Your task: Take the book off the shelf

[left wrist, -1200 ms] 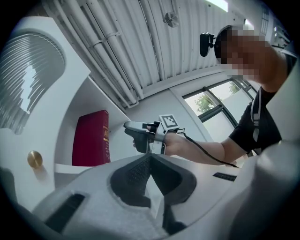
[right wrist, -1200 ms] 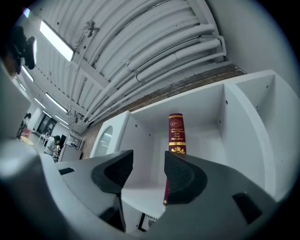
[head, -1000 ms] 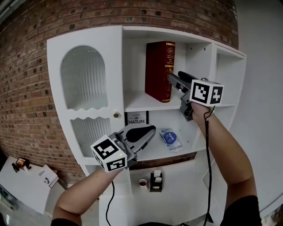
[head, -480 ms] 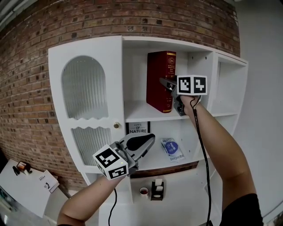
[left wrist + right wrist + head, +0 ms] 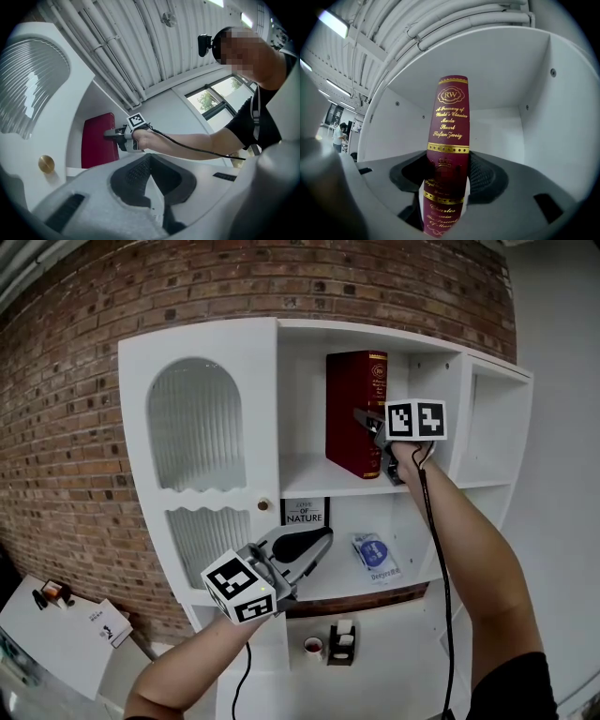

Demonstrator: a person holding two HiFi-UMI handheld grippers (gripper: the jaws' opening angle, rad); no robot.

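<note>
Foot of the book (image 5: 449,140) past the right gripper view's bottom edge, its lowest gold lettering (image 5: 440,216) blurred.

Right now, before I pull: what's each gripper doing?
Left gripper: closed, nothing in it.
Right gripper: jaws have just been closing, now gripping the red book across its spine.

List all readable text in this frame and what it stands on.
"RW": top of the book spine.
"A Treasury of World's Classics": spine.
"Maria Stuart", "Stefan Zweig": spine.
"Charles Darwin", "The Descent of Man": bottom of the spine; the lines just above are blurred.
"OF NATURE": sign on the shelf below; its top line is too small to read.
Blue packet and box: print too small to read.
</note>
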